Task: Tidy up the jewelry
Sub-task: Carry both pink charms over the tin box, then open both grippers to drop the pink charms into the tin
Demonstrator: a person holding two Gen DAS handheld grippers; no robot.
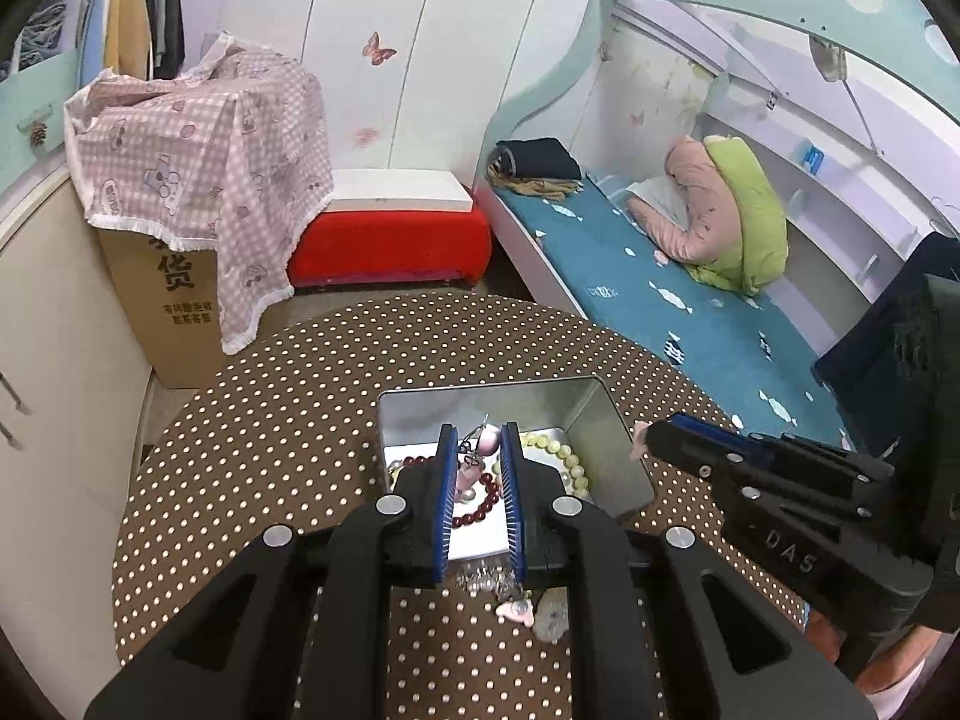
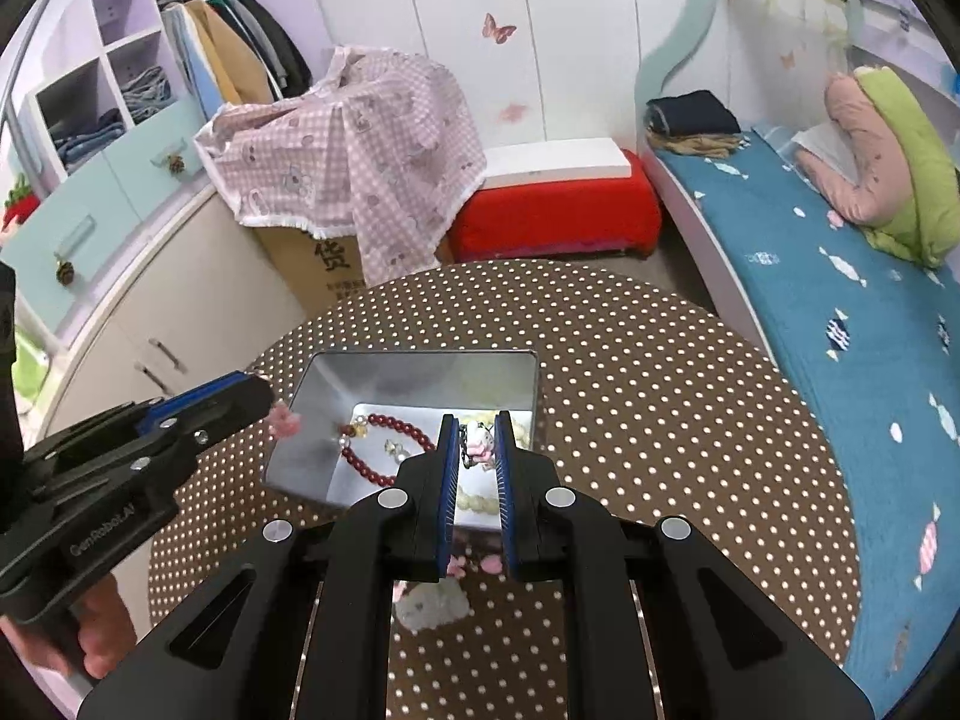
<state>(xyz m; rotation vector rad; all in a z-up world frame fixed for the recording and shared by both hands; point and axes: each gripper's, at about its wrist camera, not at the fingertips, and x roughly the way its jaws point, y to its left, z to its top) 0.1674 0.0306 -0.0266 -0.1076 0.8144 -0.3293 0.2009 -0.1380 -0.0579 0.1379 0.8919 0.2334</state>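
Note:
A silver metal tin [image 1: 594, 414] [image 2: 420, 369] stands on the brown polka-dot round table [image 1: 270, 420] [image 2: 660, 390]. Inside lie a dark red bead bracelet [image 1: 477, 513] [image 2: 384, 426] and a pale yellow-green bead bracelet [image 1: 558, 450] [image 2: 474, 501]. My left gripper [image 1: 478, 441] is over the tin, shut on a pink charm piece [image 1: 474, 456] with a chain. My right gripper [image 2: 478, 426] is over the tin too, shut on a pink and white charm piece [image 2: 480, 441]. Each gripper shows in the other's view with pink at its tip [image 1: 639, 438] [image 2: 282, 420].
More pink and clear jewelry pieces [image 1: 528, 606] [image 2: 432, 600] lie on the table in front of the tin, under the grippers. A cardboard box under pink checked cloth [image 1: 198, 144], a red stool [image 1: 390, 240] and a bed [image 1: 690, 300] stand beyond the table.

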